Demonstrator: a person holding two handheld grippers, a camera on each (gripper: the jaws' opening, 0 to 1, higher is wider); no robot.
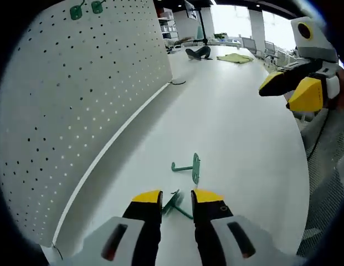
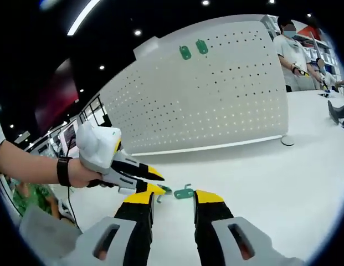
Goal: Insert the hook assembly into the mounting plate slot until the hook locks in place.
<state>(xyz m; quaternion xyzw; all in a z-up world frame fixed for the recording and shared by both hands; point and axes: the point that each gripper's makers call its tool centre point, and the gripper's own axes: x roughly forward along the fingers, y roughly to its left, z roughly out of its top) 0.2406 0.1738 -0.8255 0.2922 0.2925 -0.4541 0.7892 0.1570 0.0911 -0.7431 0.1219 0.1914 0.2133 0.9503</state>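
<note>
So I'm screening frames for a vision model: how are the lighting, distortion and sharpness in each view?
Left gripper view: even, bright light, window glare at top right washes out the far room; fisheye bows the pegboard; the green hook on the table is sharp. Right gripper view: dark ceiling with spot lights, pegboard well lit, its edges curved; left gripper sharp.

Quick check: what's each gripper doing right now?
Left gripper: open, jaws straddling a green hook on the table.
Right gripper: open, holding nothing.

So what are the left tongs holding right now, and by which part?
A green hook lies on the table between the left tongs, at their tips. Whether they actually grip it, and by which part, cannot be told.
</note>
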